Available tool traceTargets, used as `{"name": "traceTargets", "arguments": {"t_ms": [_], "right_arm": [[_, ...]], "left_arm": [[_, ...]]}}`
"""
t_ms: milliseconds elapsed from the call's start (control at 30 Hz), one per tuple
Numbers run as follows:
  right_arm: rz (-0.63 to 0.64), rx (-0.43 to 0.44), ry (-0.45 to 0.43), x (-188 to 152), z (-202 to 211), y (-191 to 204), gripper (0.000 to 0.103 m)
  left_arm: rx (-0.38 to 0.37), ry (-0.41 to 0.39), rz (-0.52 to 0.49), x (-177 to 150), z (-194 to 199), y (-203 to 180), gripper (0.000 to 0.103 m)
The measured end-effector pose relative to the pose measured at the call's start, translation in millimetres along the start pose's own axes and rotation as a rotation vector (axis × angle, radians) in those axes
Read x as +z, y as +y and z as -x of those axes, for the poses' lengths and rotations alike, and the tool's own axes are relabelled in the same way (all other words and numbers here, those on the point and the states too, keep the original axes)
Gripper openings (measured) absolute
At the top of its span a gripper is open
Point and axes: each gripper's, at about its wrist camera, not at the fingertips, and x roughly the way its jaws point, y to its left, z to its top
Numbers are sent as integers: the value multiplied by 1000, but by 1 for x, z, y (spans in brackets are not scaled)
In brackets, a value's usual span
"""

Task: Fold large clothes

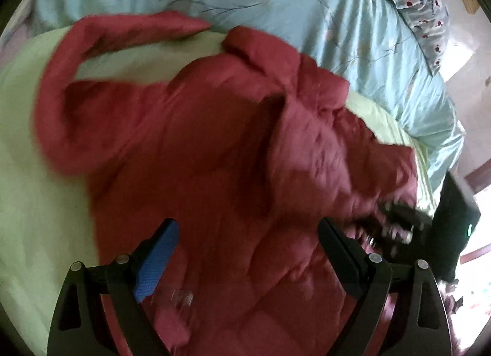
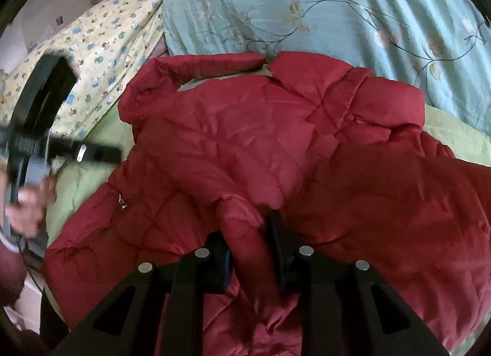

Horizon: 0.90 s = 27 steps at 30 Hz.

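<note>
A red quilted jacket (image 2: 245, 141) lies spread on a light green sheet (image 2: 76, 184), collar toward the far side. One sleeve (image 1: 101, 48) curves out at the upper left. The other sleeve (image 2: 245, 233) is folded across the body, and its cuff fills the gap between the fingers of my right gripper (image 2: 248, 233), which is shut on it. My left gripper (image 1: 247, 230) hovers open over the jacket's lower body with nothing between its fingers. It also shows at the left of the right wrist view as the left gripper (image 2: 101, 153), held by a hand (image 2: 27, 208). The blurred right gripper (image 1: 399, 227) is at the right of the left wrist view.
A teal floral duvet (image 2: 337, 12) is bunched behind the jacket. A yellow printed blanket (image 2: 101, 45) lies at the far left. A white spotted pillow (image 1: 420, 2) sits at the bed's far right corner, and the bed's edge and the floor (image 1: 469, 104) are to the right.
</note>
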Motion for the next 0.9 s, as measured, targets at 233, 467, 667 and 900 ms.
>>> {"name": "traceTargets", "arguments": {"t_ms": [233, 467, 667, 900], "right_arm": [[-1, 9, 5, 2, 3, 3, 41], [-18, 21, 1, -10, 24, 8, 59], [-157, -12, -97, -24, 70, -25, 60], [-459, -207, -194, -38, 109, -110, 72]], "left_arm": [[18, 64, -12, 40, -63, -3, 41], [86, -40, -52, 34, -59, -2, 14], [248, -124, -17, 32, -57, 21, 14], [332, -151, 18, 22, -70, 33, 14]]}}
